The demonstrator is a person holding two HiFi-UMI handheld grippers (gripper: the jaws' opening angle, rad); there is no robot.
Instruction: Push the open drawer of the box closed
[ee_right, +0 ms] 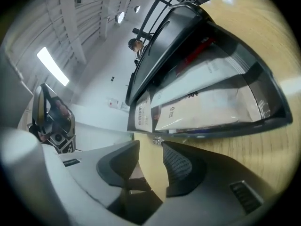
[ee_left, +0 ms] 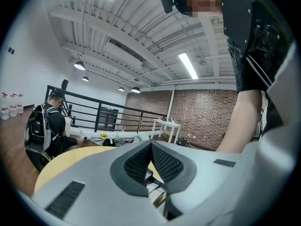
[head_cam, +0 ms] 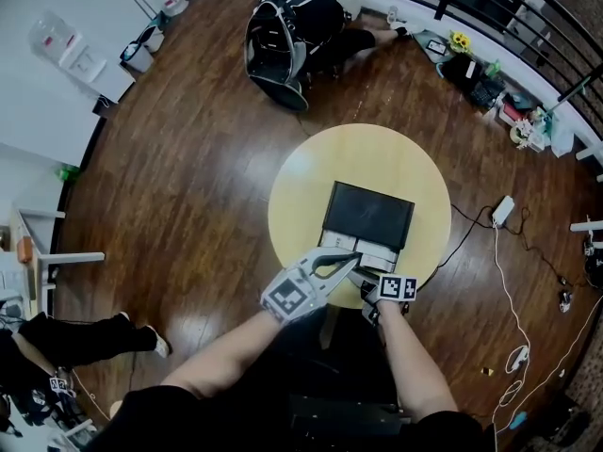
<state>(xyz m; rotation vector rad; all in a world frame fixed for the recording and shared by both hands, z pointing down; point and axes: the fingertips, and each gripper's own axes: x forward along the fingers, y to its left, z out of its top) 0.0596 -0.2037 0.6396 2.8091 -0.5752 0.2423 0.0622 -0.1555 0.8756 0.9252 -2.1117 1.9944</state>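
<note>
The approach is in hand. The open drawer (ee_right: 211, 105) of the box (head_cam: 367, 213) lies just ahead of the right gripper (ee_right: 150, 143), whose jaws stand wide and empty. The left gripper (ee_left: 151, 143) is closed on nothing. The next move calls for meeting the drawer front squarely and pushing straight in.

The round pale wooden surface (head_cam: 311, 172) looks smooth, the dark plank floor (head_cam: 188, 186) glossy. The black box (head_cam: 368, 215) is matt, its clear plastic drawer (ee_right: 263, 100) shiny.

1 box (head_cam: 367, 215), 1 drawer (head_cam: 379, 255), 1 table (head_cam: 300, 191).
</note>
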